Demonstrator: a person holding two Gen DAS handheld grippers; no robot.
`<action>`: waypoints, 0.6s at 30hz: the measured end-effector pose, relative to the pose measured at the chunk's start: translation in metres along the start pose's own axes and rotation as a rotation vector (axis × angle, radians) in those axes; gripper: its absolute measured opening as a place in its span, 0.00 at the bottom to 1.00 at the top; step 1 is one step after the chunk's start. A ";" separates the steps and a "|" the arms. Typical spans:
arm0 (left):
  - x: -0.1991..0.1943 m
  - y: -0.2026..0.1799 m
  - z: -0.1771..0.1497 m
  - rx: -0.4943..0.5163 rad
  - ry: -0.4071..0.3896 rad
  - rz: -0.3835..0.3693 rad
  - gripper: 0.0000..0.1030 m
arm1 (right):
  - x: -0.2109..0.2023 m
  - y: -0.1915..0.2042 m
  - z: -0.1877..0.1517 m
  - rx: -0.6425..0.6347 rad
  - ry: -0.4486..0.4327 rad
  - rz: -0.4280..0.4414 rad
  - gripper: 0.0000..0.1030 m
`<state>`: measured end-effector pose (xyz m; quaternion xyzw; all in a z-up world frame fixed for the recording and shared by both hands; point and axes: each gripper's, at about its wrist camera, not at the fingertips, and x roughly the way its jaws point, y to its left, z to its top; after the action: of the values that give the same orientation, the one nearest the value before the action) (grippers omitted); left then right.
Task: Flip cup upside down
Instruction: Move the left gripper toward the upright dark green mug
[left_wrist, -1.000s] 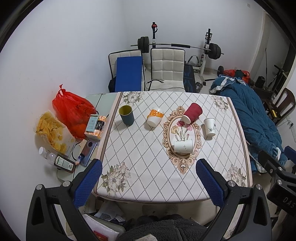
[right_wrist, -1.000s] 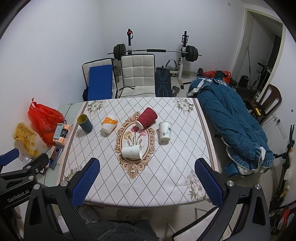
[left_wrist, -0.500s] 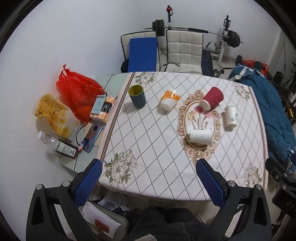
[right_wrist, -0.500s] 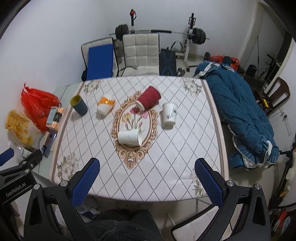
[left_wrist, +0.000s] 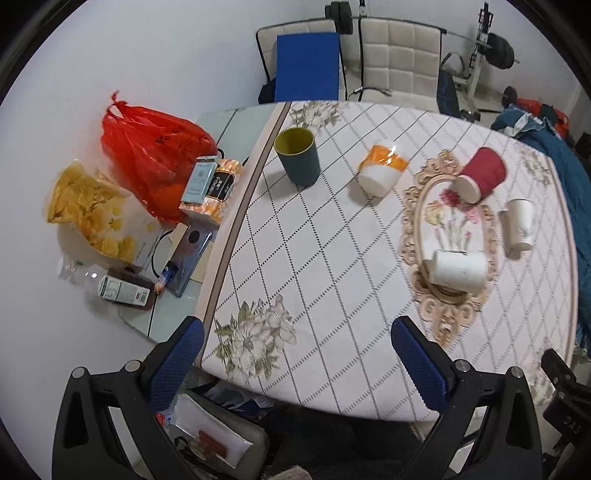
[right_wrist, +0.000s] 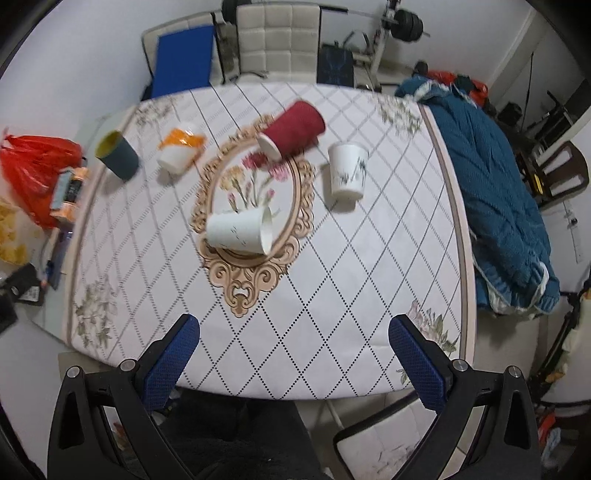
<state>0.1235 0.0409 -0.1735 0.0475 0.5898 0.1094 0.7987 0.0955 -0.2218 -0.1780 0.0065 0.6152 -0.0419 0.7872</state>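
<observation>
Several cups stand or lie on the patterned tablecloth (left_wrist: 314, 266). A dark teal cup (left_wrist: 297, 155) with a yellow inside stands upright at the far left. An orange-and-white cup (left_wrist: 382, 172), a red cup (left_wrist: 481, 179) and a white paper cup (left_wrist: 457, 272) lie on their sides. Another white cup (left_wrist: 520, 223) stands upright at the right. In the right wrist view they show as teal (right_wrist: 117, 154), orange (right_wrist: 179, 149), red (right_wrist: 293, 129), lying white (right_wrist: 239, 230) and upright white (right_wrist: 347, 171). My left gripper (left_wrist: 295, 365) and right gripper (right_wrist: 293, 363) are open and empty above the table's near edge.
Left of the cloth lie a red plastic bag (left_wrist: 147, 147), a yellow snack bag (left_wrist: 92, 214), small boxes (left_wrist: 212, 184), a phone (left_wrist: 188, 258) and a bottle (left_wrist: 122, 291). Chairs (left_wrist: 391, 55) and a barbell rack stand behind the table. A blue quilt (right_wrist: 495, 184) lies at the right.
Both grippers have moved forward and lower towards the table, so the cups look larger. No cup has moved. Both grippers stay open.
</observation>
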 end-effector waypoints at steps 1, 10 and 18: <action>0.009 0.003 0.006 0.001 0.006 0.001 1.00 | 0.011 0.002 0.003 0.005 0.016 -0.017 1.00; 0.089 0.030 0.060 0.000 -0.039 0.025 1.00 | 0.068 0.020 0.038 0.058 0.107 -0.098 1.00; 0.155 0.043 0.107 -0.016 -0.007 0.008 1.00 | 0.112 0.043 0.072 0.058 0.153 -0.175 1.00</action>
<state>0.2635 0.1240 -0.2776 0.0441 0.5861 0.1171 0.8005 0.1950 -0.1896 -0.2709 -0.0210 0.6704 -0.1276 0.7307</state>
